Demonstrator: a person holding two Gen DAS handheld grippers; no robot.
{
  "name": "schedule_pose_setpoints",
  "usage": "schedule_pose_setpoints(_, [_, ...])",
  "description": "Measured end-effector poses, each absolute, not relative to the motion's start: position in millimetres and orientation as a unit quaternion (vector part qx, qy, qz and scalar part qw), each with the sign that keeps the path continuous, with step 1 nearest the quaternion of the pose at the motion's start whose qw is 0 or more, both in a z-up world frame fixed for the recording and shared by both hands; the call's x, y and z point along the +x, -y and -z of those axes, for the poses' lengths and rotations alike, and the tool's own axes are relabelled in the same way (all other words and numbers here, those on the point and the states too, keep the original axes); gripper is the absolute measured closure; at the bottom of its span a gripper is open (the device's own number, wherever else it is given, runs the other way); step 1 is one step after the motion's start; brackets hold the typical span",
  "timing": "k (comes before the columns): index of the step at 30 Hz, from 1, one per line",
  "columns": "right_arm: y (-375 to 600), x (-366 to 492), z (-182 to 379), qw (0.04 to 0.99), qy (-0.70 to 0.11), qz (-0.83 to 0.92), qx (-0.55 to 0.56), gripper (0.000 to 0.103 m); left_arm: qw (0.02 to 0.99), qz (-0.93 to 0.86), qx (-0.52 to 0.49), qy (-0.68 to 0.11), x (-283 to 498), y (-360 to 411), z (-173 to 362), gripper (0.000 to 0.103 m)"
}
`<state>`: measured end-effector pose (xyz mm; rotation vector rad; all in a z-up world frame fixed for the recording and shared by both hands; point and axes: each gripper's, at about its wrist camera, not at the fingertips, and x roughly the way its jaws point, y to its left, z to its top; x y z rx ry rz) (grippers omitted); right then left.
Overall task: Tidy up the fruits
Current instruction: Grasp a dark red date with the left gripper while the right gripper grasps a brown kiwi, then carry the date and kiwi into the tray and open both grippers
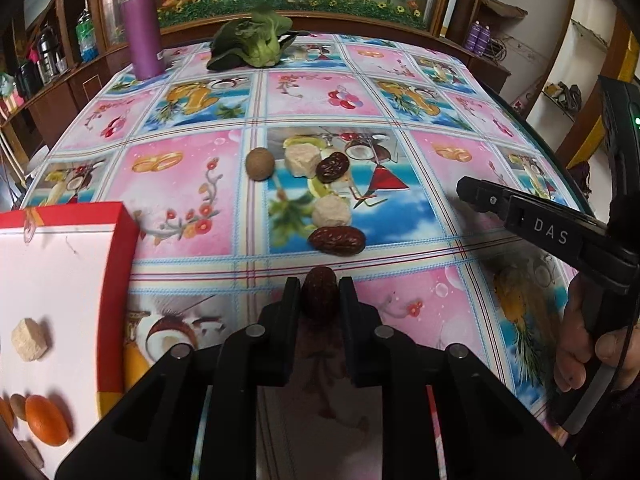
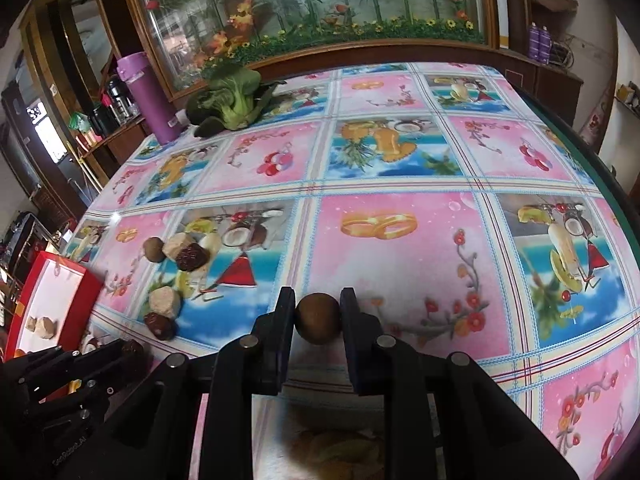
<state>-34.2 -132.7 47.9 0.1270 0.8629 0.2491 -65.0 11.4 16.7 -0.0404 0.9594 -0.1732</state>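
Both grippers loaded above the desk [image 2: 400, 160].
Left gripper [image 1: 319, 294] jaws clamp a red date [image 1: 319, 296]; right gripper [image 2: 319, 316] jaws clamp a brown round fruit [image 2: 319, 318]. Red box [image 1: 120, 264] holds a beige cube [image 1: 30, 339] and an orange fruit [image 1: 46, 420], others cut off.

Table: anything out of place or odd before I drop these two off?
One thing stands out: a leafy green vegetable lies at the far edge beside the purple bottle, away from the fruit cluster. Otherwise nothing is spilled. The left gripper holds a red date, the right gripper a brown round fruit.
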Motion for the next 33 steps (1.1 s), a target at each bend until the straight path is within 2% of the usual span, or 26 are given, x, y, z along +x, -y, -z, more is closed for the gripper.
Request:
schedule_pose_setpoints(8, [81,-60,-66,0.898,-0.395,-0.183,0.063,0.082,0.902,0.06,-0.04,-0.427,-95,-49,-51,0.082])
schedule_pose_setpoints(16, [-15,-81,-80,0.878,-0.389,-0.276,0.032,0.082,0.916,-0.037,-0.067,-0.393,-135,-142,-78,0.082])
schedule_pose_setpoints(23, [-87,-95,-85,0.864,-0.39,-0.32,-0.007,0.082,0.913,-0.123,-0.078,-0.38,-152,-212,-77,0.082])
schedule_pose_setpoints(33, [-137,-87,-63,0.845,-0.425,-0.323,-0.03,0.082,0.888,-0.171,-0.105,-0.413,-151,-269,-47,0.082])
